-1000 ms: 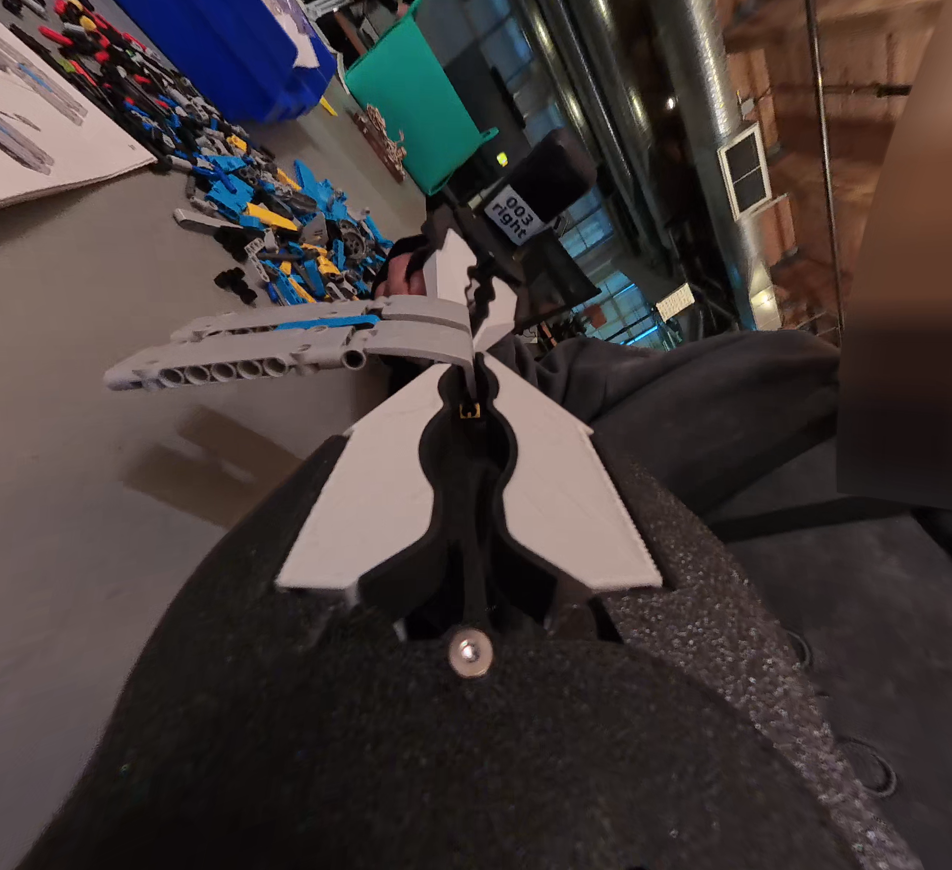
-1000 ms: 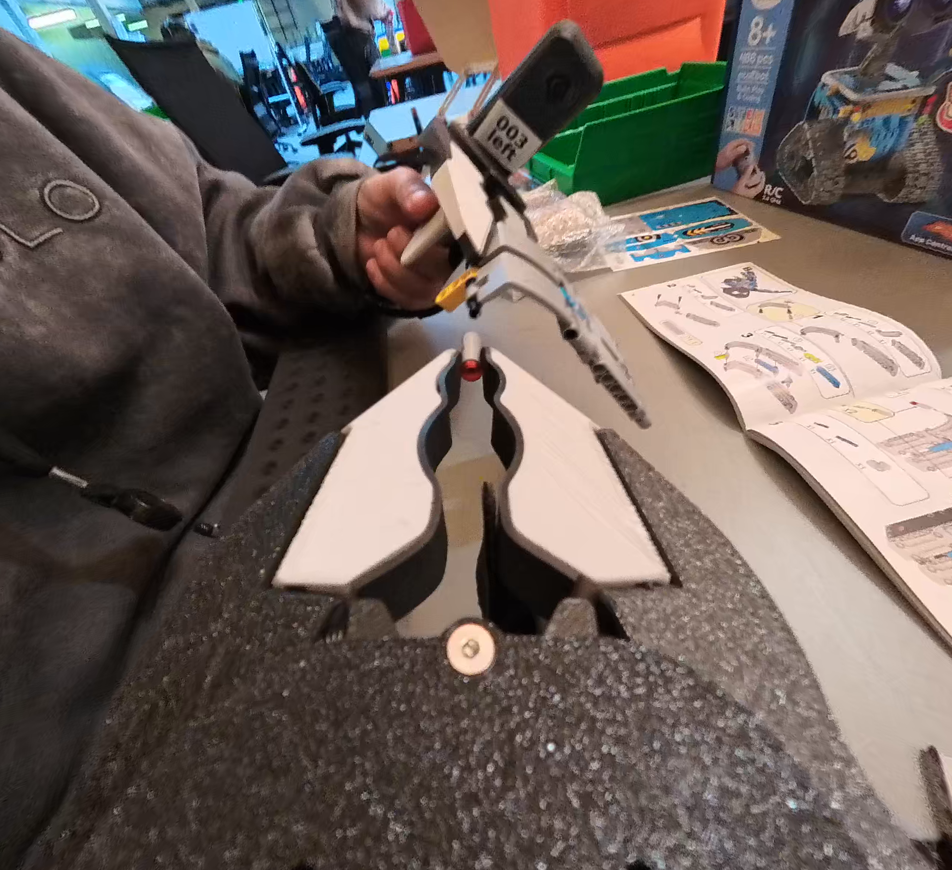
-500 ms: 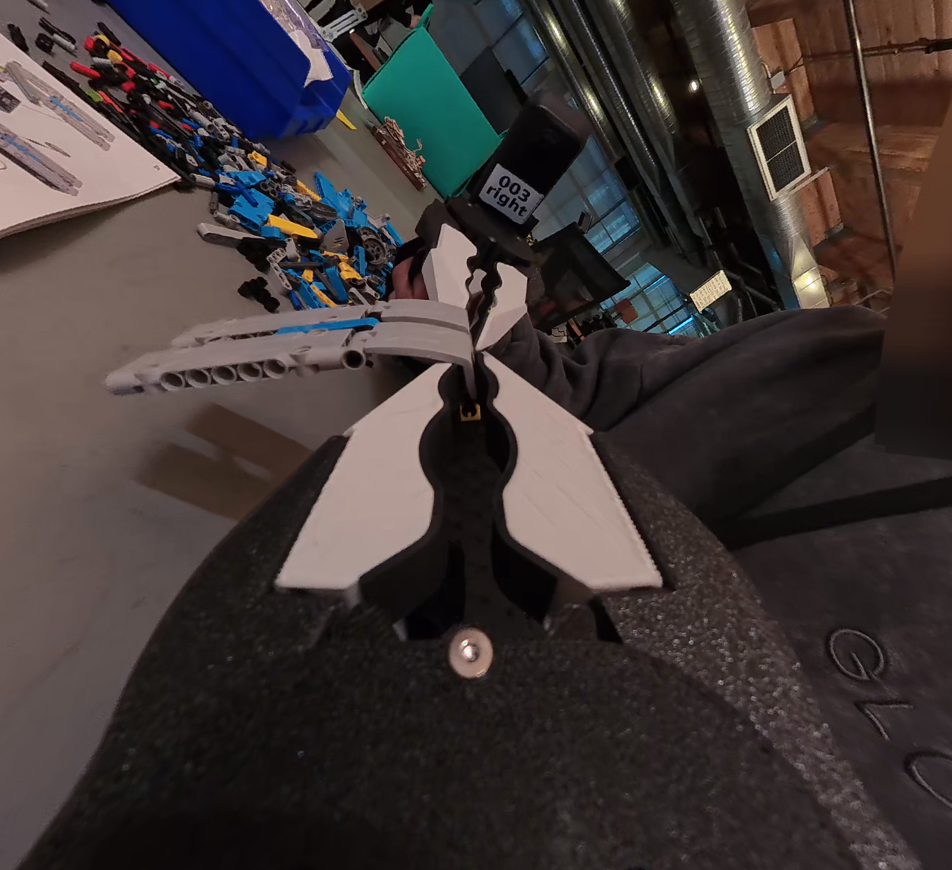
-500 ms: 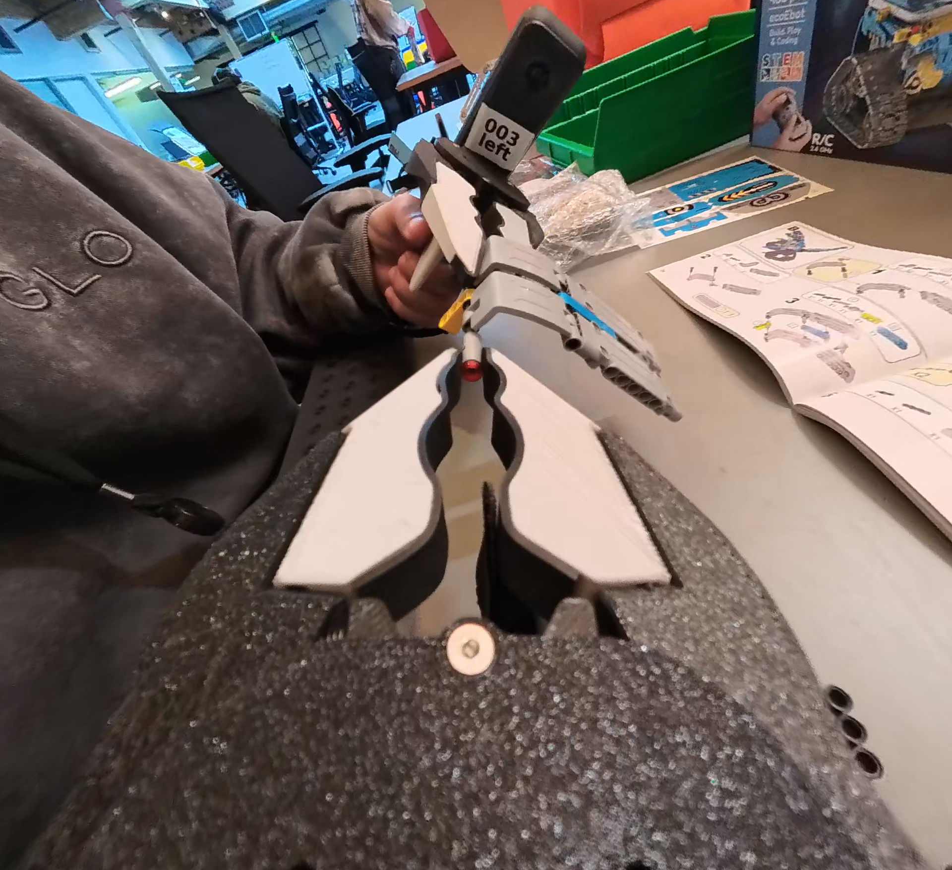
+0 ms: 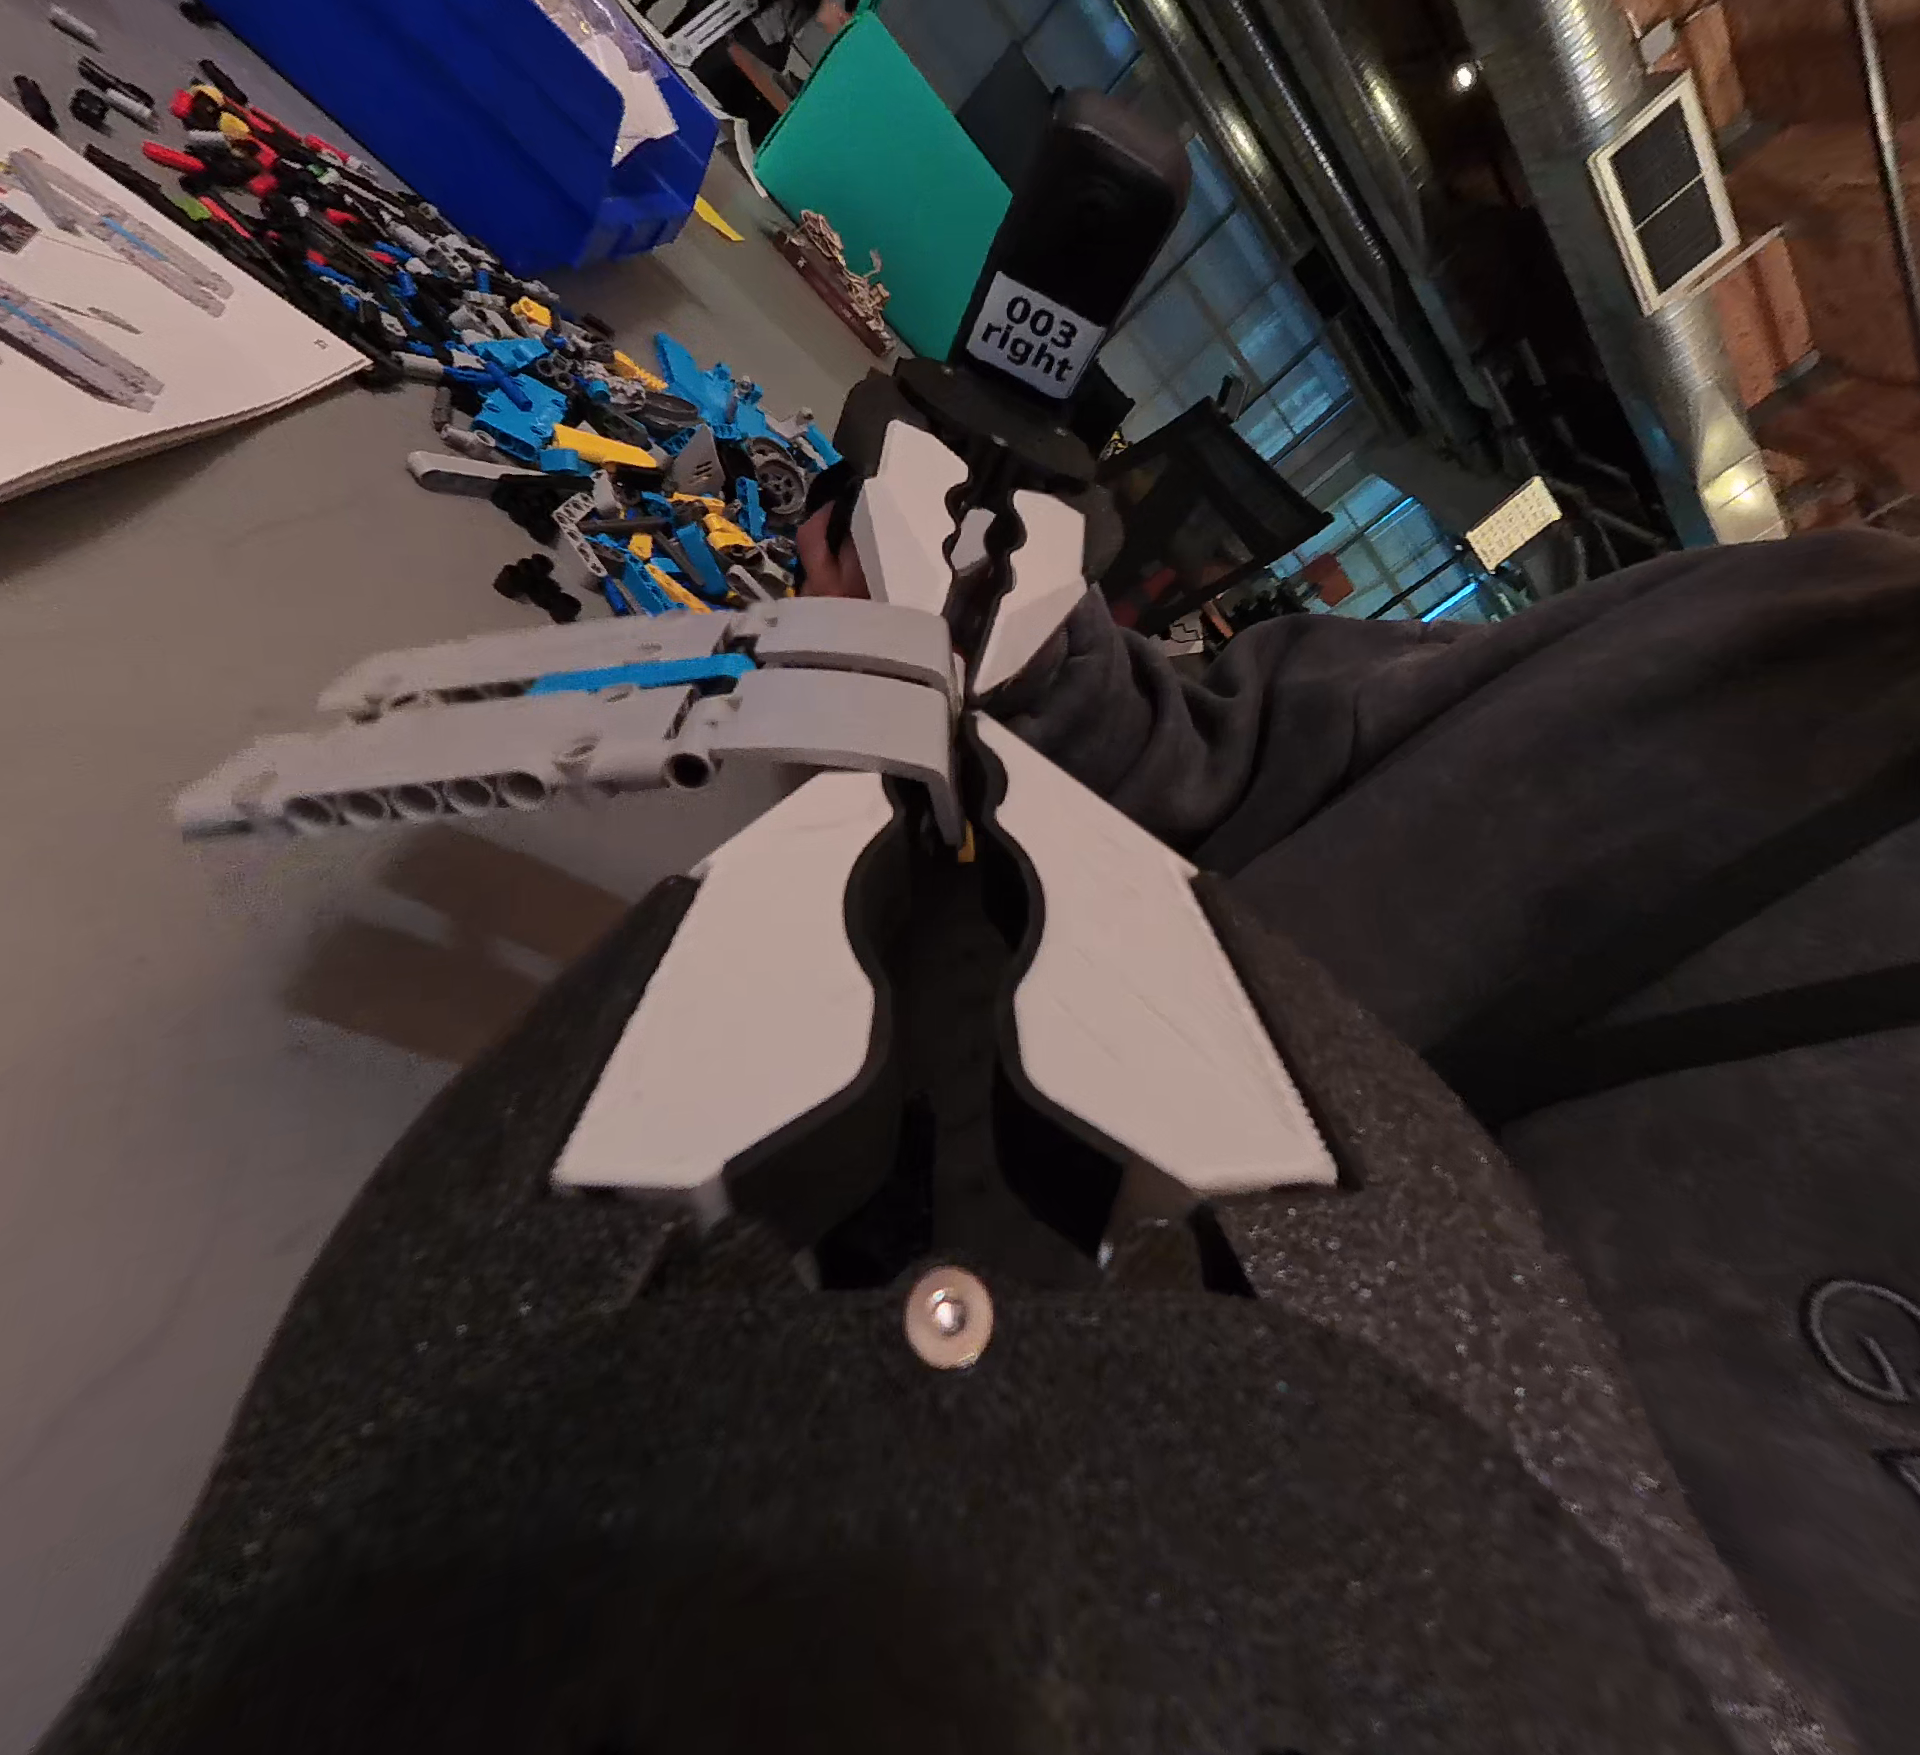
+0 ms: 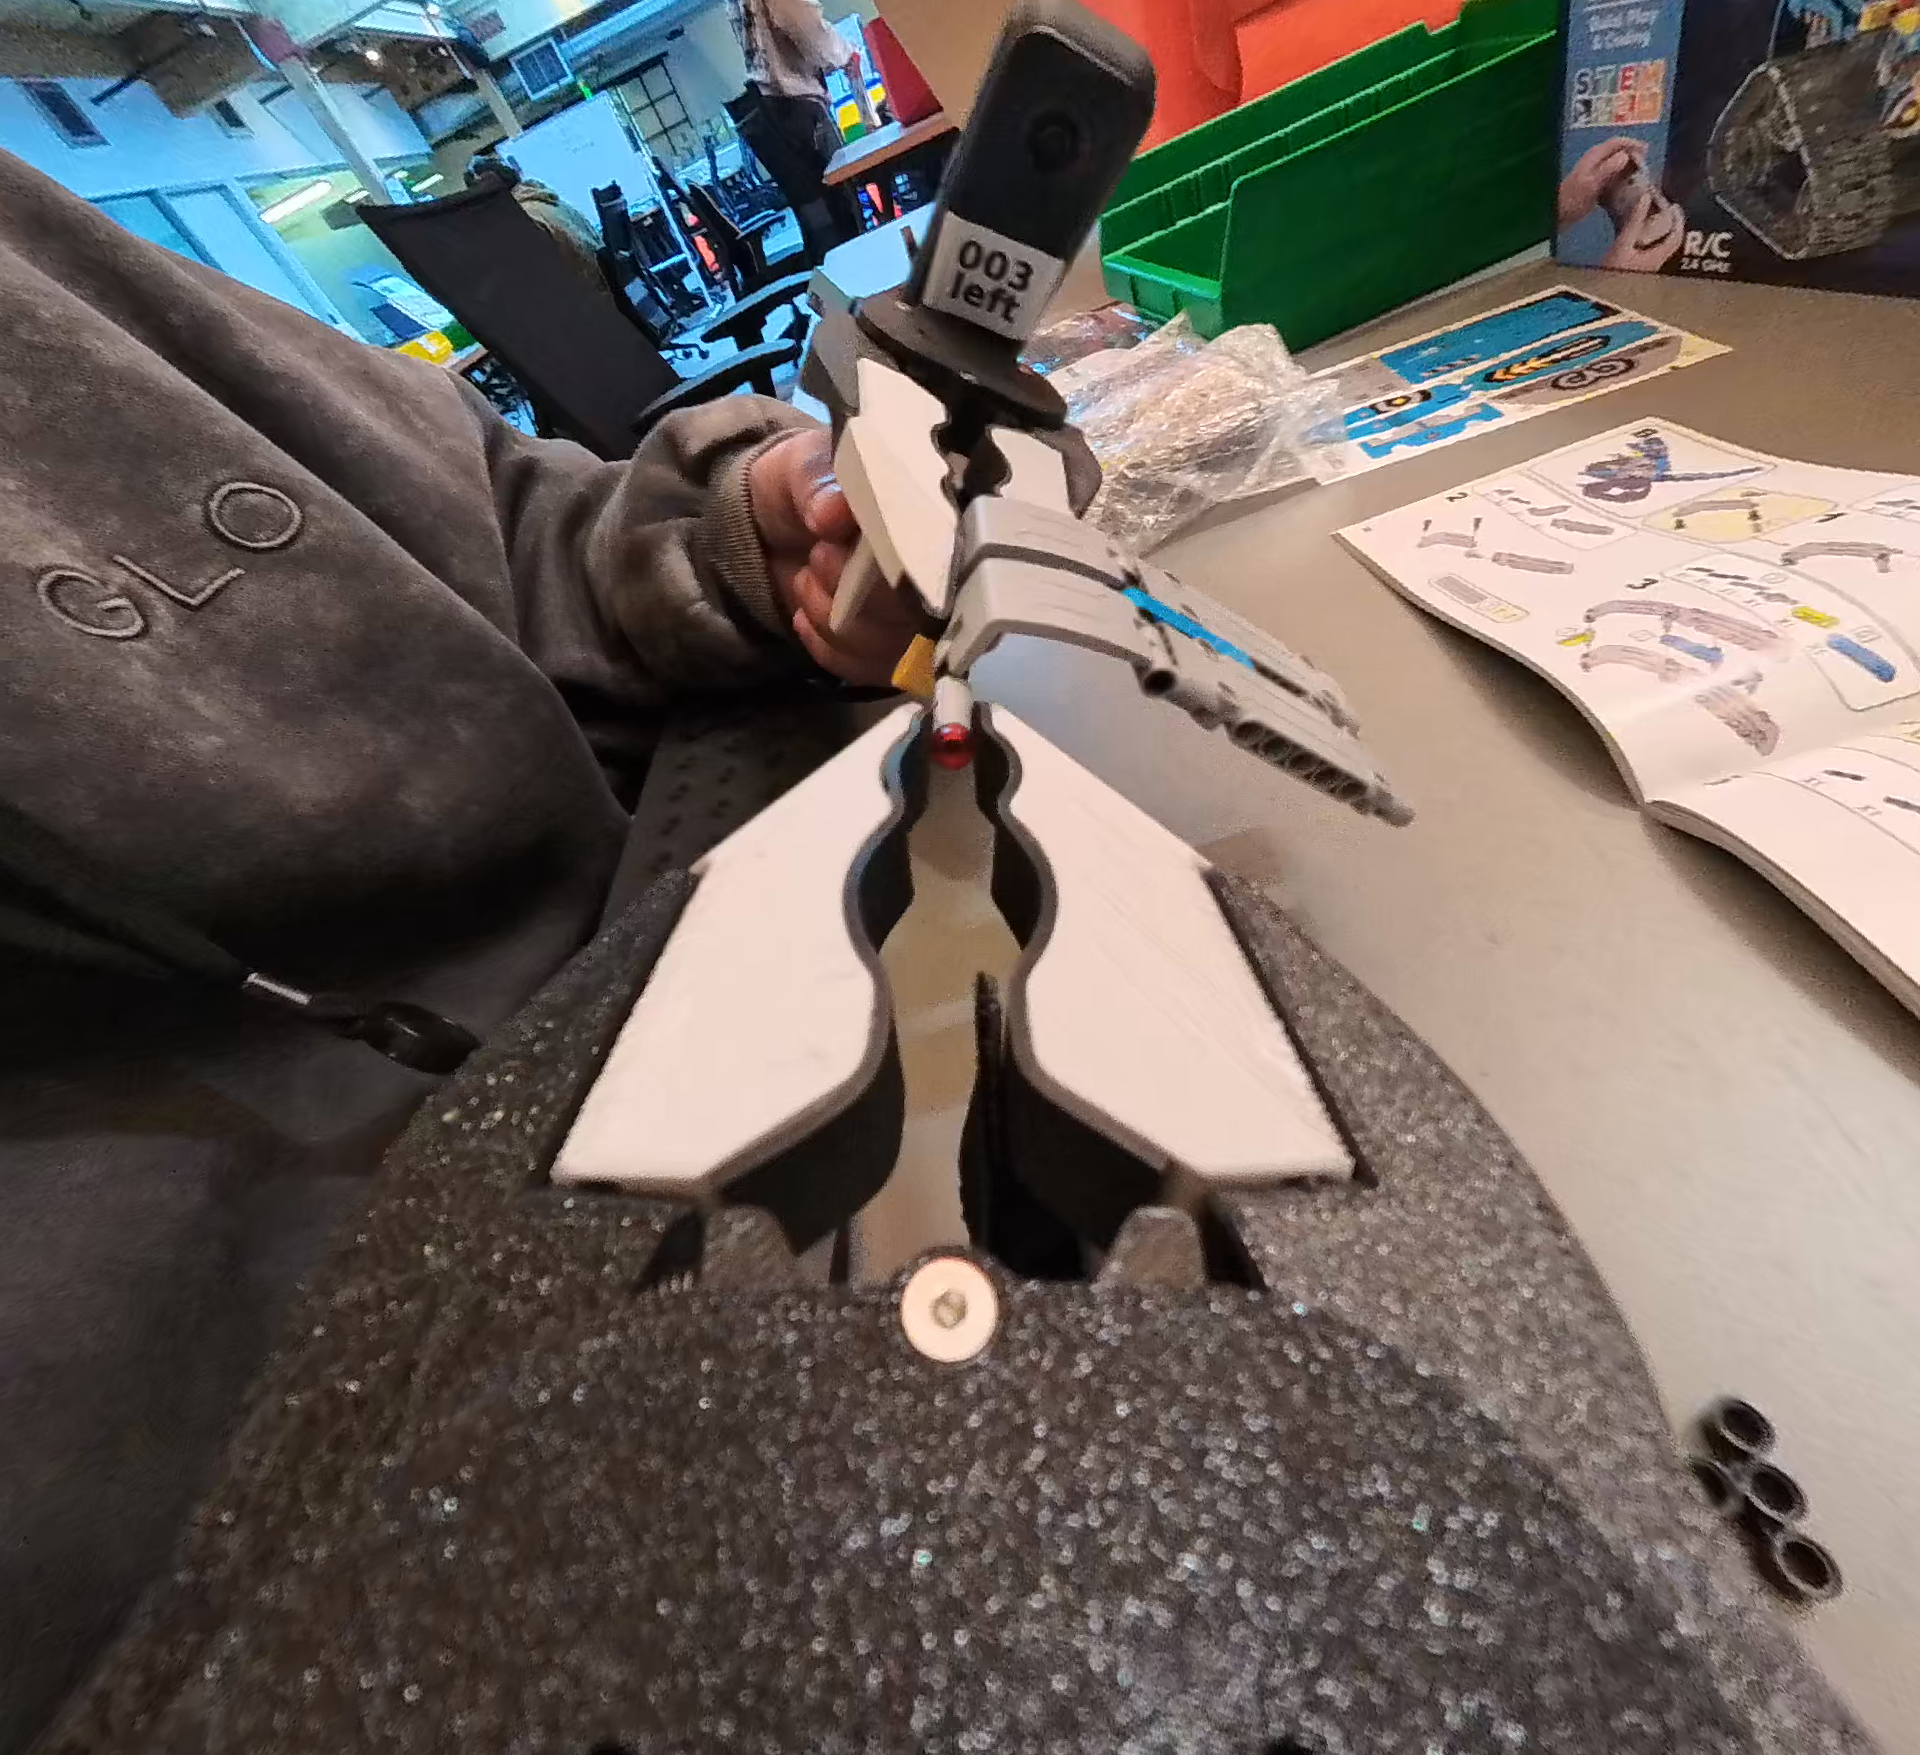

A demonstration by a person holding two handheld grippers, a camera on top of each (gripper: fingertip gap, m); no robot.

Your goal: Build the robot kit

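While the left gripper (image 5: 961, 770) pinches one end of a grey toy-brick arm (image 5: 582, 729) with a blue strip, the rest of that arm sticks out sideways above the grey table (image 5: 208, 1030). The right gripper (image 6: 951, 739) is pressed together on a small grey pin with a red tip (image 6: 951, 718). The pin's far end sits just beside the yellow piece (image 6: 914, 666) at the held end of the arm; I cannot tell if they touch. To do this well, I think both grippers should squeeze tight, line the pin up straight with its hole, and push slowly. An open instruction booklet (image 6: 1714, 645) lies on the table. A pile of loose bricks (image 5: 644, 479) lies farther off.
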